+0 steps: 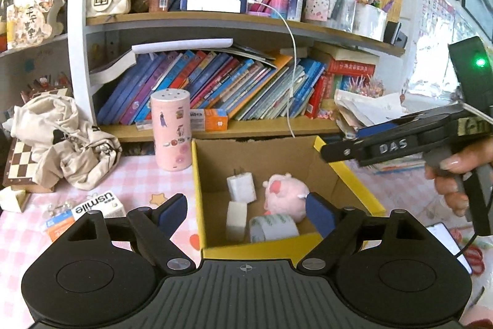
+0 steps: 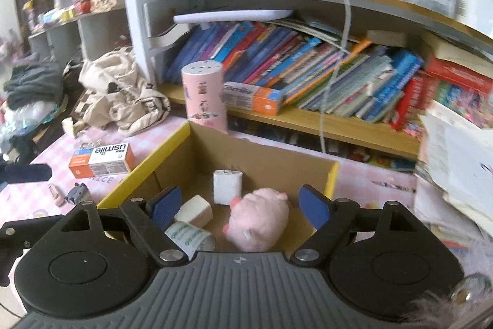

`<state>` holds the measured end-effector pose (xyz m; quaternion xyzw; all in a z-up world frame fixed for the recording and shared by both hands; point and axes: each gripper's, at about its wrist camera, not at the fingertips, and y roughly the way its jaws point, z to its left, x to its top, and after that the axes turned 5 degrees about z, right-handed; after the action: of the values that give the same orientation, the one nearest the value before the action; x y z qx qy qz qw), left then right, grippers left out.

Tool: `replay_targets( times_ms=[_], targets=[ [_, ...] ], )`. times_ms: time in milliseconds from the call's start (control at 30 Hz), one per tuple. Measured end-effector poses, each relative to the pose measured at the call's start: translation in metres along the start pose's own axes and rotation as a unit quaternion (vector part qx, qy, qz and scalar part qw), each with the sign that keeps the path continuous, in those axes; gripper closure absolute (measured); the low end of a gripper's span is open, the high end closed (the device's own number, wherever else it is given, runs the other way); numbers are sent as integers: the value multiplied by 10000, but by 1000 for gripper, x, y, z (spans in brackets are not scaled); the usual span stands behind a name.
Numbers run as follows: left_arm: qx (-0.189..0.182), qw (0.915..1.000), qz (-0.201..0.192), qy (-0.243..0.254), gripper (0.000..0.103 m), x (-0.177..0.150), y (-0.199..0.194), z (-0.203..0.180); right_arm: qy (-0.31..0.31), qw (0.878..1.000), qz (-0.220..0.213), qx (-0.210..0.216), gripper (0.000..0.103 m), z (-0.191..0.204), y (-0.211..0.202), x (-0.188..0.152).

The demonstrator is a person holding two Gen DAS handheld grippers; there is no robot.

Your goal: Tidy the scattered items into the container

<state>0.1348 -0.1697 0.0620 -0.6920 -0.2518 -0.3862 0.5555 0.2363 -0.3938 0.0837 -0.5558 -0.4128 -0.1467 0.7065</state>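
In the left wrist view, the left gripper (image 1: 246, 210) stands wide, its blue pads clear of everything, over the near yellow rim of the open brown cardboard box with yellow outer faces (image 1: 345, 174) at frame centre. Inside lie a white plug adapter (image 1: 241, 186) with prongs pointing toward the back wall, a white foam block (image 1: 236, 220) standing upright, a roll of white tape with green print (image 1: 272, 227) lying on its side, and a pink plush pig (image 1: 285, 196). Bare cardboard floor stays open toward the box's right wall. At the left, on the pink checked cloth (image 1: 135, 184), an orange-and-white usmile carton (image 1: 89, 213) lies flat just outside the left wall. A pink cylindrical canister (image 1: 170, 130) stands upright touching the far left corner. The right gripper (image 1: 342, 148) enters from the right edge above the box.

In the right wrist view, the right gripper's (image 2: 240, 205) jaws are spread, empty, above the pig (image 2: 258, 221). The carton (image 2: 101, 160) lies left of the box, long axis running across the frame.
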Motion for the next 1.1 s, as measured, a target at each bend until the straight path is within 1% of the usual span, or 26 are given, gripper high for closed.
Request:
replay_targets(
  times_ms=[200, 367, 533, 700, 833, 967, 1100],
  targets=[
    [-99, 9999, 60, -25, 17, -15, -16, 17, 249, 9984, -219, -465, 20, 20, -23, -22],
    [-127, 9998, 92, -100, 17, -29, -30, 33, 306, 9964, -242, -757, 19, 45, -33, -43],
    [-201, 9997, 145, -77, 17, -40, -43, 47, 272, 9957, -191, -864, 19, 75, -42, -62],
    [-257, 9996, 135, -53, 16, -49, -56, 61, 386, 9947, -138, -947, 19, 101, -45, -75],
    [-295, 9995, 144, -37, 16, -56, -65, 71, 342, 9932, -119, -1105, 19, 124, -45, -84],
    [-300, 9993, 213, -49, 16, -66, -72, 81, 430, 9925, -63, -1140, 19, 141, -44, -94],
    [-215, 9995, 246, -9, 16, -74, -78, 91, 467, 9916, -9, -1203, 18, 160, -40, -104]
  ],
)
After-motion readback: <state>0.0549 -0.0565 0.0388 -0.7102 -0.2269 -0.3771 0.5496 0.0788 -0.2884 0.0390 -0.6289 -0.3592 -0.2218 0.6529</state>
